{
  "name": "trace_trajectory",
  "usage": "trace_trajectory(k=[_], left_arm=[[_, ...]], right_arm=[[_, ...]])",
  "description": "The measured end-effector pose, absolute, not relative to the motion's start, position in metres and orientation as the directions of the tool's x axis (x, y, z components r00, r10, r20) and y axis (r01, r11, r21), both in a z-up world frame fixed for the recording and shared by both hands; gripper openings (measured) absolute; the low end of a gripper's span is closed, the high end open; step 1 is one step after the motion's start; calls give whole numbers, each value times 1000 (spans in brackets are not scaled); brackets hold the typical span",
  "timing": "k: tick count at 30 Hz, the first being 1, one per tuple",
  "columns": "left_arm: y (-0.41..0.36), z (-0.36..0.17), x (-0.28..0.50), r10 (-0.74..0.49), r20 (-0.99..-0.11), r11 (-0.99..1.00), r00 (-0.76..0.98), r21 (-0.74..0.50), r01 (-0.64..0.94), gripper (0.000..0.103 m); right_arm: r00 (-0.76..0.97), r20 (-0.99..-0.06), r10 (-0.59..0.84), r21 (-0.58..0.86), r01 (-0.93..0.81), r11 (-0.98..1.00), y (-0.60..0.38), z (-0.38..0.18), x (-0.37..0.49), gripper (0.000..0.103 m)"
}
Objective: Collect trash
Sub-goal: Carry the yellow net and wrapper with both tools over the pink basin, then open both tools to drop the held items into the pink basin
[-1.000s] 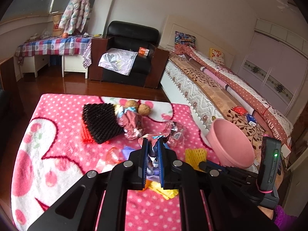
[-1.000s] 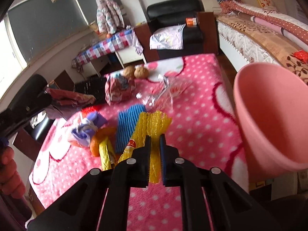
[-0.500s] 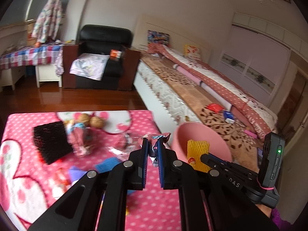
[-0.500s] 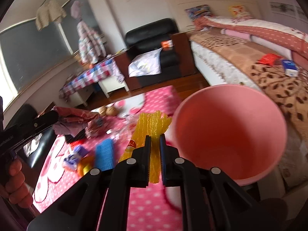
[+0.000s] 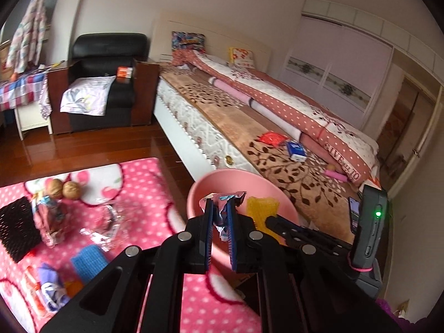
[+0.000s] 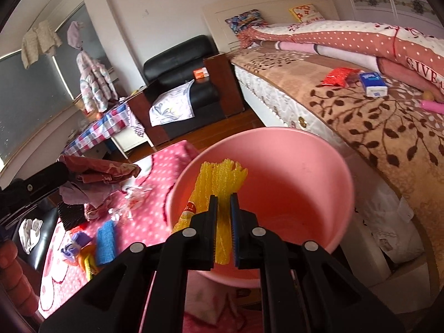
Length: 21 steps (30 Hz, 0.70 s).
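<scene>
A pink bin (image 6: 291, 183) stands at the right edge of the pink dotted blanket (image 5: 144, 222), beside the bed. My right gripper (image 6: 222, 202) is shut on a yellow foam net (image 6: 219, 177) and holds it over the bin's mouth. The net also shows in the left wrist view (image 5: 260, 208), over the bin (image 5: 236, 180). My left gripper (image 5: 220, 208) is shut on a crumpled wrapper (image 5: 222, 198) just at the bin's near rim. The wrapper appears in the right wrist view (image 6: 100, 170) left of the bin.
On the blanket lie a black foam net (image 5: 14, 227), a snack bag (image 5: 48, 219), two walnuts (image 5: 63, 188), clear plastic (image 5: 108, 222), a blue foam net (image 5: 88, 260) and small wrappers (image 5: 50, 288). The bed (image 5: 277, 144) is close on the right. A black armchair (image 5: 105, 83) stands behind.
Both grippers swung right from above the blanket to the bin. The yellow net went from beside the bin to over its mouth. The wrapper came up to the bin's rim.
</scene>
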<state>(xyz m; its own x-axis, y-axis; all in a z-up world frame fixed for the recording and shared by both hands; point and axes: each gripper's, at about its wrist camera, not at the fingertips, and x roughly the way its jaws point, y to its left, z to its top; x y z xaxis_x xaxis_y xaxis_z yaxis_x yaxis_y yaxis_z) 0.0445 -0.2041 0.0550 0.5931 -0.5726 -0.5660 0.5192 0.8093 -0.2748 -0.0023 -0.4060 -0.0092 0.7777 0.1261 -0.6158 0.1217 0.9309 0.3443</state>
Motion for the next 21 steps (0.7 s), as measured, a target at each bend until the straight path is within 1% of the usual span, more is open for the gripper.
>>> trace_trajectory(k=[5, 16, 20, 21], left_arm=[[-231, 47, 51, -587, -588, 792, 557, -271, 548, 9], [-253, 25, 64, -584, -634, 784, 507, -279, 554, 9], [-252, 21, 67, -580, -639, 790, 505, -291, 539, 13], [-252, 20, 67, -581, -640, 790, 503, -294, 538, 15]], right_arm=[[771, -627, 112, 344, 145, 928, -419, -15, 2, 9], [765, -636, 103, 354, 170, 920, -429, -24, 8, 9], [759, -642, 106, 360, 176, 916, -429, -26, 9, 10], [757, -644, 109, 362, 177, 915, -430, -26, 9, 10]])
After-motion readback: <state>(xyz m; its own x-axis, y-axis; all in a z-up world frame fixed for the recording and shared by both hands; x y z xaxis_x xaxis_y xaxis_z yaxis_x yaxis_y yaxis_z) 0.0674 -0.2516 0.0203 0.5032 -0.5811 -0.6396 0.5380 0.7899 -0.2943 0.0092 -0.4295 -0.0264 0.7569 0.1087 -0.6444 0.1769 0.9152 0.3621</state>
